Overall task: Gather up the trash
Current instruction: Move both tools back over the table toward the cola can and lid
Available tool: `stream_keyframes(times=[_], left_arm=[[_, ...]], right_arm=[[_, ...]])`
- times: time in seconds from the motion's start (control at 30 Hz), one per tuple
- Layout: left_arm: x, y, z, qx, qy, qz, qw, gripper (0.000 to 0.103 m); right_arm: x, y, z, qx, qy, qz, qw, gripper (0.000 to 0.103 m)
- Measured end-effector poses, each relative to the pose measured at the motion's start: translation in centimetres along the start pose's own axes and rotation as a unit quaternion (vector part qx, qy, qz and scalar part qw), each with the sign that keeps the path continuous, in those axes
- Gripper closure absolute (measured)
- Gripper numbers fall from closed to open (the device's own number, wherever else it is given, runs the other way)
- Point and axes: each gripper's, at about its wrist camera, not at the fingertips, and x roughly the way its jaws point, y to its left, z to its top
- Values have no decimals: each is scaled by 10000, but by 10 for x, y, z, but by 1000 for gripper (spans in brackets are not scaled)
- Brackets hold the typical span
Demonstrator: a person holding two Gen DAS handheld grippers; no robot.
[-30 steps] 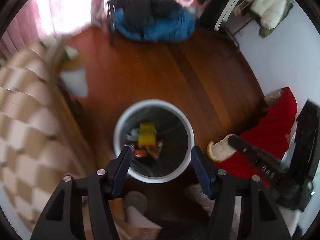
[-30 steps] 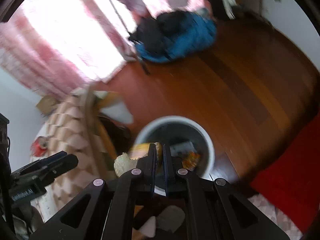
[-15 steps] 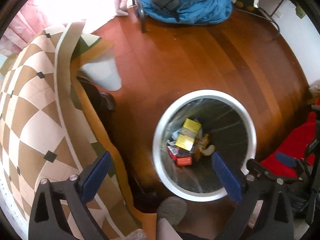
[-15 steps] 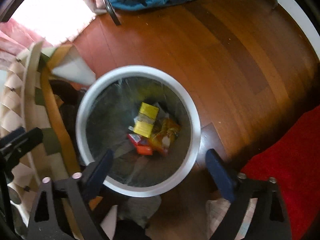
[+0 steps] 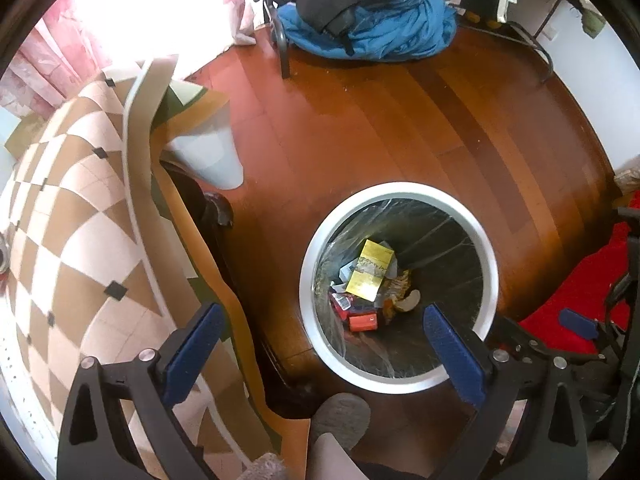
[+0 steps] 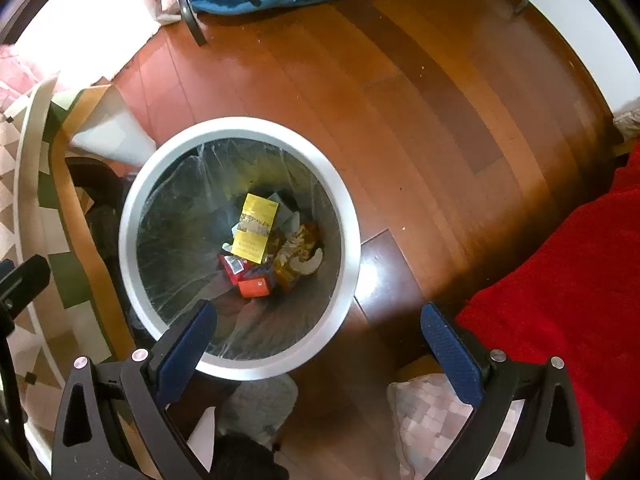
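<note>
A round white-rimmed trash bin (image 5: 316, 240) with a clear liner stands on the wood floor; it also shows in the right wrist view (image 6: 132, 184). Inside lie a yellow box (image 5: 370, 270), a red carton (image 5: 362, 322), an orange snack wrapper and a pale peel (image 6: 308, 266). My left gripper (image 5: 320, 322) is open and empty above the bin's near left side. My right gripper (image 6: 318, 320) is open and empty above the bin's near right rim.
A table with a checked cloth (image 5: 72, 240) stands left of the bin, a dark chair (image 5: 212, 208) beside it. A blue and black heap of clothing (image 5: 368, 20) lies at the far side. A red blanket (image 6: 560, 288) is on the right. A slippered foot (image 5: 340, 416) is below the bin.
My right gripper opened and the pale and yellow piece it held now lies in the bin. My left gripper opened wider. Both views shifted over the bin.
</note>
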Motion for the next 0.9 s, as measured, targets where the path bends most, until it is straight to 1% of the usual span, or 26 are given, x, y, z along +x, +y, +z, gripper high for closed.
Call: stream_keyframes(times=[0.2,0.37,0.4,0.47,0.5,0.57,0.6,0.63,0.7,0.77,0.8,0.83,0.87,0.9], left_arm=[[-44,-2,-8,-1,-331,-79,9994,0],[-92,2,-15,-50,-706,-124,9974,0],[-104,6,-17,-86,-822,-104,9965,0],[-132,16,-21,-223,-1036,53,9944,0],[-143,22,-23,-311,-1115,86,9932,0],[-169,41,-27,-536,-1307,109,9899,0],[-185,56,-29,-719,-1435,104,9870,0],[-195,66,-31,-836,-1521,103,9848,0],[-220,97,-38,-1147,-1759,111,9776,0],[-241,137,-47,-1487,-1970,193,9689,0],[-246,153,-53,-1617,-2031,278,9653,0],[-252,173,-59,-1771,-2110,438,9603,0],[-256,193,-66,-1918,-2176,628,9549,0],[-257,220,-76,-2139,-2219,936,9467,0]], right_arm=[[-43,-2,-9,44,-281,86,9996,0],[-96,-4,-23,146,-623,242,9977,0],[-106,-4,-26,161,-688,288,9971,0],[-138,-2,-34,178,-937,406,9946,0],[-149,0,-36,167,-1019,456,9936,0],[-184,10,-43,93,-1288,633,9896,0],[-195,15,-45,53,-1364,703,9881,0],[-215,26,-48,-58,-1489,850,9852,0],[-241,46,-51,-258,-1630,1155,9795,0],[-268,79,-53,-621,-1759,1350,9731,0],[-279,100,-55,-881,-1806,1437,9690,0],[-289,127,-55,-1194,-1801,1516,9645,0],[-296,156,-57,-1521,-1761,1577,9597,0],[-299,177,-57,-1739,-1728,1623,9558,0]])
